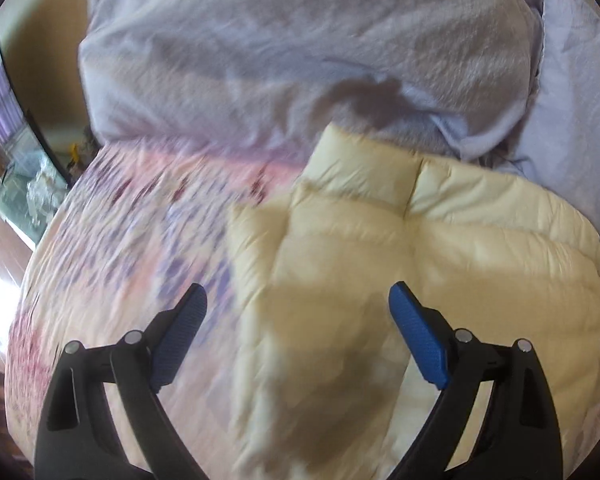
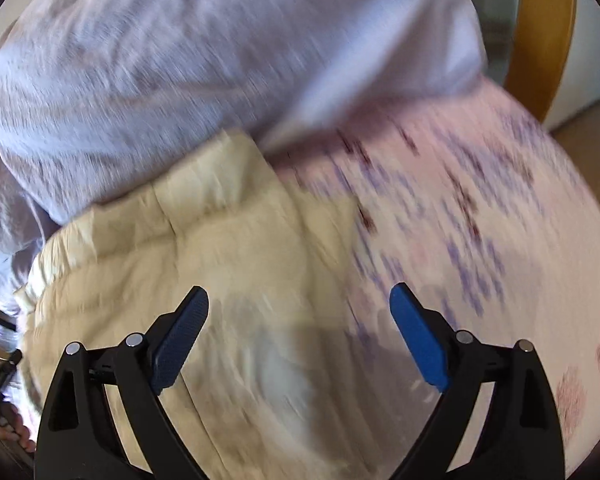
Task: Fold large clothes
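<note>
A cream quilted puffer jacket lies folded on a floral bedsheet. In the left wrist view it fills the centre and right; in the right wrist view the jacket fills the centre and left. My left gripper is open and empty, hovering above the jacket's left part. My right gripper is open and empty, above the jacket's right edge where it meets the sheet. Both views are motion-blurred.
A lavender duvet is bunched up behind the jacket, also in the right wrist view. The bed's left edge drops to a wooden floor. A wooden frame stands at the far right.
</note>
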A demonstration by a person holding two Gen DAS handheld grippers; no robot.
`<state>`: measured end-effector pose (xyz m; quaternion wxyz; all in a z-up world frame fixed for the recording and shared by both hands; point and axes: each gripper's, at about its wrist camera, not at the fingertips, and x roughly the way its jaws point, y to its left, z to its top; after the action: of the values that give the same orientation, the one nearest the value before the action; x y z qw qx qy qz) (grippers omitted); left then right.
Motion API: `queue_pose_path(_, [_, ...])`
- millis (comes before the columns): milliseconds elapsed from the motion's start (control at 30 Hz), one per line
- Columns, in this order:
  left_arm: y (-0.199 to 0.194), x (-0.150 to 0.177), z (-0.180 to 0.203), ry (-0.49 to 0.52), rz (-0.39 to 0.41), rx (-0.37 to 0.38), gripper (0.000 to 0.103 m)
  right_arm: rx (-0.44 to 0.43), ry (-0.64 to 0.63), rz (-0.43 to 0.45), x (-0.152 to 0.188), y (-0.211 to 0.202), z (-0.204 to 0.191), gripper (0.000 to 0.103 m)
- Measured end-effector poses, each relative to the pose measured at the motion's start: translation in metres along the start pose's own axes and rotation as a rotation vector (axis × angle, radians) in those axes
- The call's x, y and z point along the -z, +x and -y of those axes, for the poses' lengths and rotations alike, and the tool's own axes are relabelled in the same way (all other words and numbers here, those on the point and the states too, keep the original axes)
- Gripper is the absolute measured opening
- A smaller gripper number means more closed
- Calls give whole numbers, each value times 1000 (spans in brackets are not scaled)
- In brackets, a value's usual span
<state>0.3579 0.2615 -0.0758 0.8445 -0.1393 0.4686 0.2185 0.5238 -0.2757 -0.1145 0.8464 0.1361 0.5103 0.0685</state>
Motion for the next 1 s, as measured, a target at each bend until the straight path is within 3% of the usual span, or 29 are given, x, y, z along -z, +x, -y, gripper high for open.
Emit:
queue_pose_path(233, [-4,40,-22,-97,-115,100,92,-95,129,-140,51,5,36,94])
queue_pose_path(467, [8,68,-25,-191,-184,168,87,-159,164,-169,76,9,37,90])
queue_pose_path(533, [9,71,-26,-235,-192,190,80,-166,163,-172,80,10,35,85])
queue_pose_path(600, [9,75,-27,-279,-190,214,73,-188,179,-178,84,10,35,69])
queue_pose_path(800, [-2,75,-21,-302,-146,240,27,-244,236,-153,92,4,26,32])
queue_pose_path(900, [-14,71,-22,-307,-113,255,14,-259,222,-116,91,-11,22,21])
queue_pose_path(1000, [-28,68,-26,-293,-83,253,11,-276,206,-82,90,-25,12,18])
